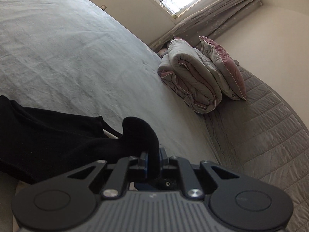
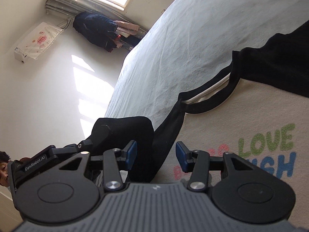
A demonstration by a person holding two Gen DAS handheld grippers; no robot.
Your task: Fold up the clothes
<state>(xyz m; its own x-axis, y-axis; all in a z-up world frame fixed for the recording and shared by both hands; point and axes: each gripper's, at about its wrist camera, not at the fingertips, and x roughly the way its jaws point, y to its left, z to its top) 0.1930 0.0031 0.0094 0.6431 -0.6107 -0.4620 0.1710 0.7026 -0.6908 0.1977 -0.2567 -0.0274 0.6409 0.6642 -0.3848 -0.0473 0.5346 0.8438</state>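
Bedsheet [image 1: 77,58] bears the shirt [image 2: 251,116]; left gripper [image 1: 153,158] jaws clench its black sleeve [image 1: 58,145], right gripper [image 2: 156,154] jaws released.

Matt black-and-cream cloth shirt [image 2: 251,119], fuzzy lettering [image 2: 270,150]

A shirt [image 2: 251,112] lies on the bed [image 2: 193,38]. Its body is cream, with black sleeves and a black neck band. Colourful fuzzy letters on the front say LOVE in green. One black sleeve [image 1: 58,135] is bunched up and pinched in the left gripper [image 1: 153,160].
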